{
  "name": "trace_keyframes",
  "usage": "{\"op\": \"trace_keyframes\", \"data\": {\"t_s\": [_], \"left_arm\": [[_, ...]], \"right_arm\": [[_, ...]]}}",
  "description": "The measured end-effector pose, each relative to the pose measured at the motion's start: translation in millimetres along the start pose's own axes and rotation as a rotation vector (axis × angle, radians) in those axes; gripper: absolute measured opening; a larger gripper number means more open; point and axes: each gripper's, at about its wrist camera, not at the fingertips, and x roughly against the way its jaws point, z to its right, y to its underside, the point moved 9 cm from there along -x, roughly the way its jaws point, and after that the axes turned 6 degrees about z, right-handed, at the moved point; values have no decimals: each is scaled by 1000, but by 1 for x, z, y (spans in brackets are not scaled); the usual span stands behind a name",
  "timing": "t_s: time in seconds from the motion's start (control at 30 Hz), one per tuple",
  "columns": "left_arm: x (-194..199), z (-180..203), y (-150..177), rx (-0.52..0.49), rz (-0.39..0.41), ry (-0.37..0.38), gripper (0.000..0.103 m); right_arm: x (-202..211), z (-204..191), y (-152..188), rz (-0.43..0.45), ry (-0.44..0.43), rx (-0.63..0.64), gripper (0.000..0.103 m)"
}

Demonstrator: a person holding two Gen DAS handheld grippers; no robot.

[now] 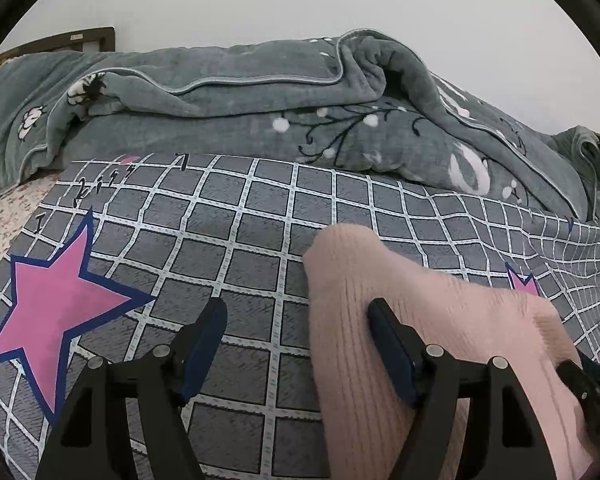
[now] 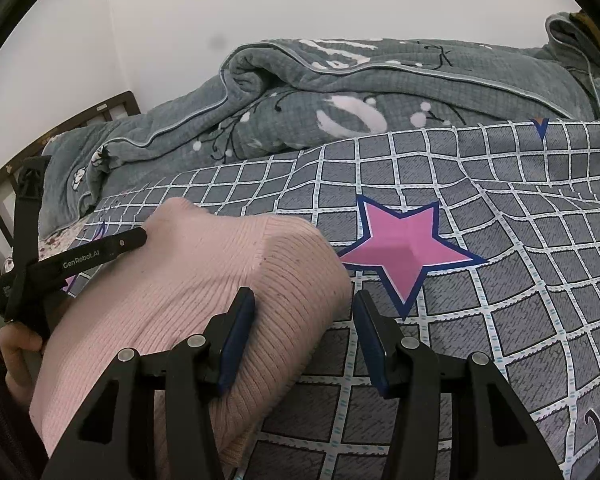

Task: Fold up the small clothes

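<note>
The pink ribbed knit sits on your bed, on the grey checked sheet, bunched into a soft lump between the two pink stars. Your left tongs hang released: one finger rests over the knit's edge, the other over bare sheet beside it, nothing pinched. Your right tongs are also unclenched, one pad right against the knit's near side, the other over the sheet just beside it. Beyond the knit, a rumpled grey-green blanket is heaped against the wall. Your hand shows left of the knit.
</note>
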Motion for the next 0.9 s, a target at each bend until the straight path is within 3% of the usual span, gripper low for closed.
{"op": "trace_keyframes", "data": {"t_s": [0.63, 0.77, 0.9], "left_arm": [[58, 2, 20, -51, 41, 13, 72], [75, 3, 30, -61, 38, 23, 70], [90, 5, 42, -40, 28, 50, 70]], "right_arm": [[15, 2, -2, 33, 37, 15, 49], [31, 0, -6, 72, 5, 2, 49], [56, -27, -2, 112, -84, 52, 49]]}}
